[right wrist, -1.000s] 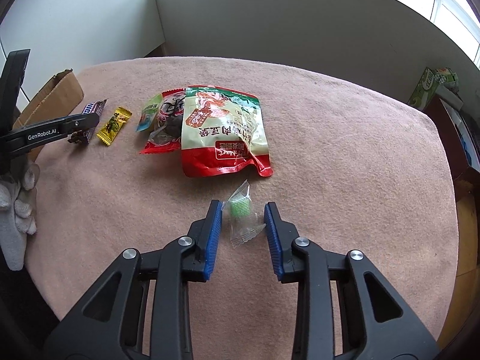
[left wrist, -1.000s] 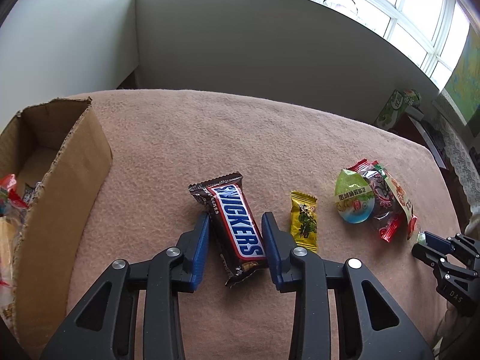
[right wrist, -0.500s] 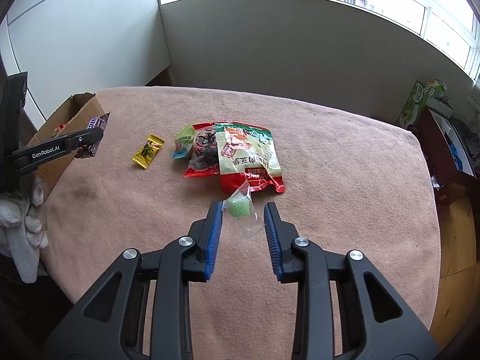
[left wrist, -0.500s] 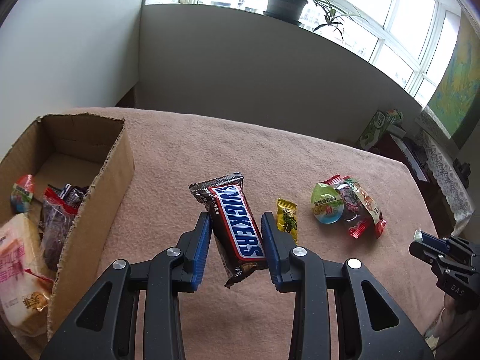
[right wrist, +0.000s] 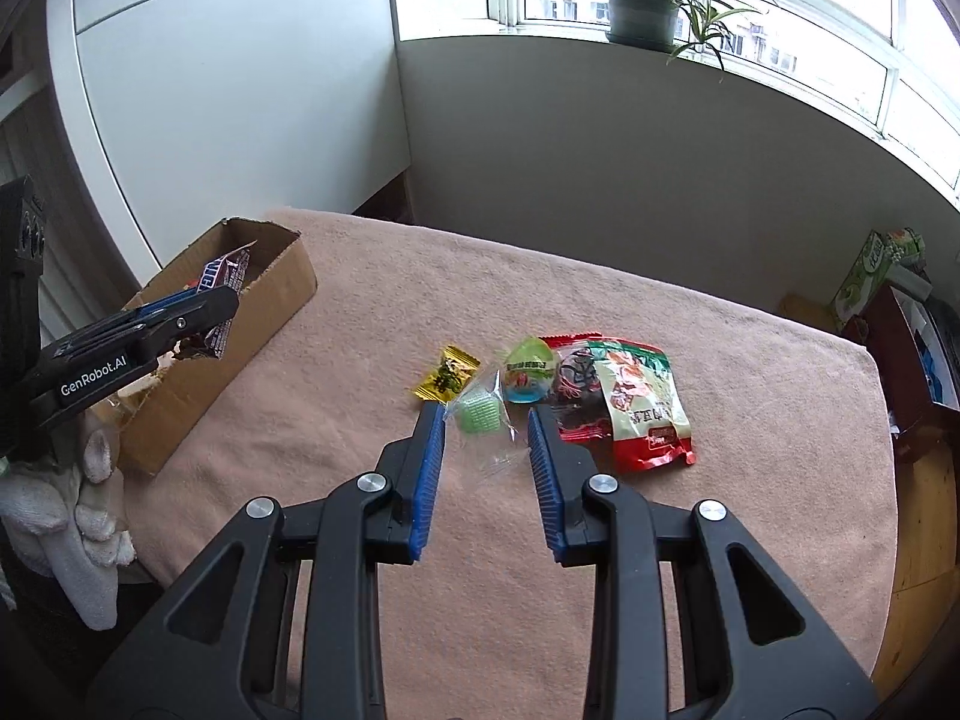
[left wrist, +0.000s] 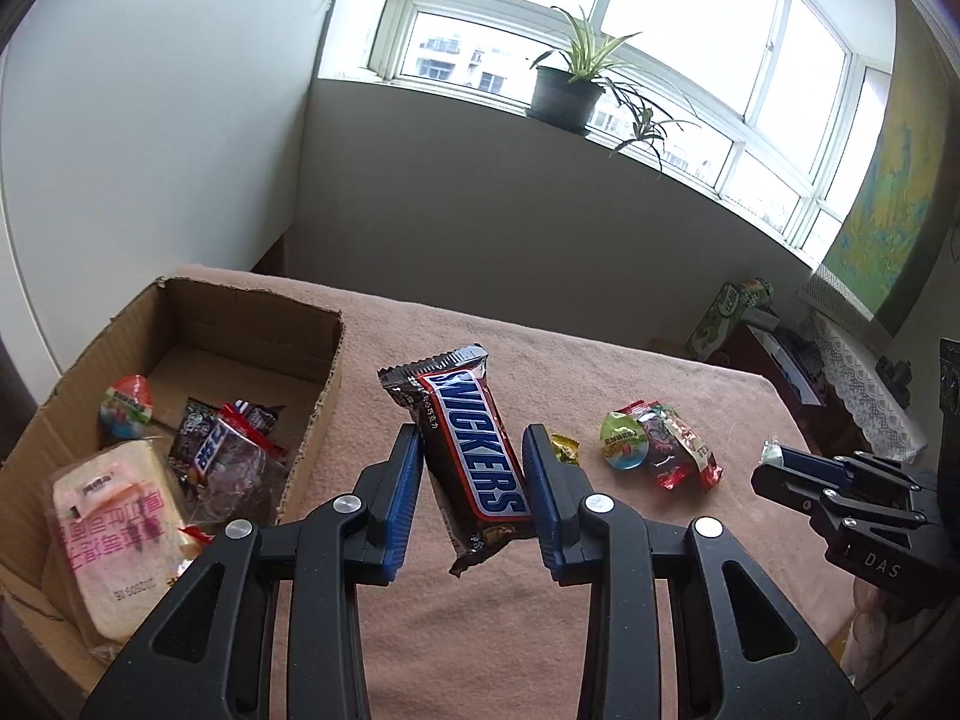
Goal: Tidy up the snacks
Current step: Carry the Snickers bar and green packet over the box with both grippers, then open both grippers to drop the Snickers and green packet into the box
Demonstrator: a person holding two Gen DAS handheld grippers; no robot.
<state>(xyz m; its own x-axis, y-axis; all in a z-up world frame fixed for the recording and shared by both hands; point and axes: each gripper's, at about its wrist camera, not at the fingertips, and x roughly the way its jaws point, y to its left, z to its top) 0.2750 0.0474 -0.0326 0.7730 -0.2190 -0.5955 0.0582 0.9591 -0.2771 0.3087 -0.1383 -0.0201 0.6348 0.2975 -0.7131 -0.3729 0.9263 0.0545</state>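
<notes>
Presently catalogued, near to far, with risks noted.

Left tongs: pinching Snickers bar across its width, held tilted in the air, lower end sticking out below the pads. Likely risk: glossy wrapper sliding out of the narrow pinch; bar's far end catching the box wall during the swing left.

Right tongs: closed on the clear wrapper of green jelly cup, lifted off the pink worktop. Grip apparently on loose film only, cup itself hanging ahead of the pads; probable risk of film slipping free and cup dropping back onto the worktop, or rolling.

Gloved hand: at near left, under the left tongs.

Cardboard box: left, open, near half already crowded with bread packet and other wrapped snacks; far half bare. Torn, uneven rim a possible snag.

Remaining on worktop, middle: yellow candy, round green-lidded jelly, red-and-green pouch, lying close together. Both tongs heading for one box at once: collision a fair possibility.
</notes>
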